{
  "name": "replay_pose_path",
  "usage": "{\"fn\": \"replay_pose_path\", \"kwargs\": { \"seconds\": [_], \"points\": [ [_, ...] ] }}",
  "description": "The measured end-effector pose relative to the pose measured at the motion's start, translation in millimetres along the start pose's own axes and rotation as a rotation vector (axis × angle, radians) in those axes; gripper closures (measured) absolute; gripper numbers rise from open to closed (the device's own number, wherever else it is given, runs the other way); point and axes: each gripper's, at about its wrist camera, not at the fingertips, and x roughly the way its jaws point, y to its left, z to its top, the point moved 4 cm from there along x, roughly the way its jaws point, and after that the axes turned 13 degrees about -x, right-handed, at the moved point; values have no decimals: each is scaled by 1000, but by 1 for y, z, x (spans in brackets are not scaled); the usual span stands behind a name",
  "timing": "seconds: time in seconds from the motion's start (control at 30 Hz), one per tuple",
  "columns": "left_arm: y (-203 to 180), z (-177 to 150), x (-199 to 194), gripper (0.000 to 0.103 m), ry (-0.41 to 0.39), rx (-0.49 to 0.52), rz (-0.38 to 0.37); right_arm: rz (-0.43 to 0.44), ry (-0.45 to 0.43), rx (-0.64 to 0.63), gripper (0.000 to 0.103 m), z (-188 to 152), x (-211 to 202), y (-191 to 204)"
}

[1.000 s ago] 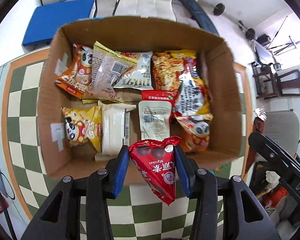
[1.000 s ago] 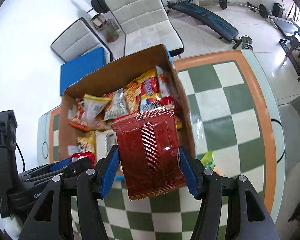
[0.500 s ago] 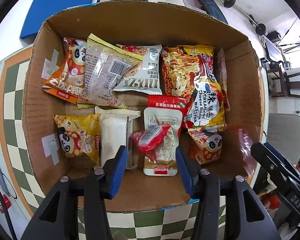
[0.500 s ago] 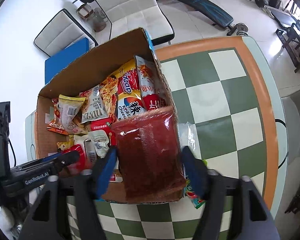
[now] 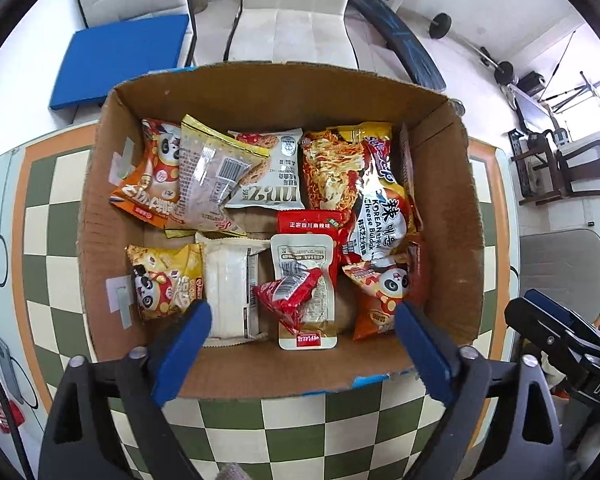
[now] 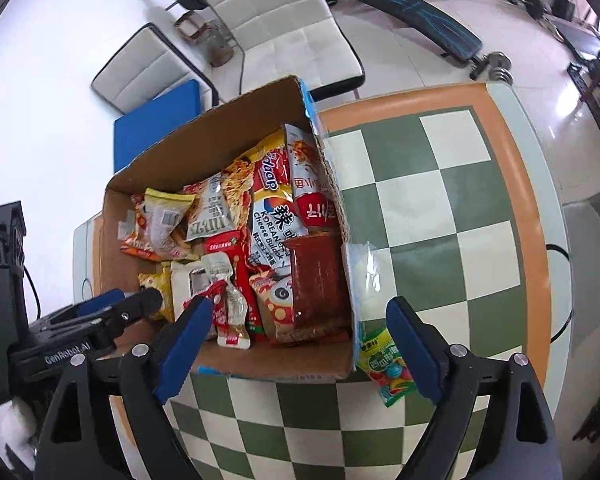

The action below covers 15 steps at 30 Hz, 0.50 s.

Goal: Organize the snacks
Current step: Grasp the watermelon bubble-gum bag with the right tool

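Both grippers spread, empty; green packet (image 6: 384, 364) on table just outside box (image 6: 260, 368) near-right corner, closest to R gripper (image 6: 300, 346), long axis running near-to-far.

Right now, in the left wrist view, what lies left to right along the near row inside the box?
yellow panda packet → white packet → small red packet on a clear pouch → orange panda packet

Beyond the far edge of our green-and-cream checkered table (image 6: 452, 208) we see a pale glossy floor (image 6: 400, 48), two white padded chairs (image 5: 296, 8), a blue cushion (image 5: 120, 60), and a weight bench (image 6: 412, 32).
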Motion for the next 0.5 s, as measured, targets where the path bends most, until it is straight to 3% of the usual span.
{"fn": "replay_pose_path", "kwargs": {
  "seconds": [0.2,0.37,0.5],
  "points": [
    [-3,-31,-10,8,-65,31,19,-23,17,-59,10,-28,-9,-8],
    [-1,-55,3,8,-84,38,68,-64,143,-153,10,-65,18,-17],
    [0,-66,21,8,-46,21,66,-71,224,-184,10,-85,46,-28]
  ]
}}
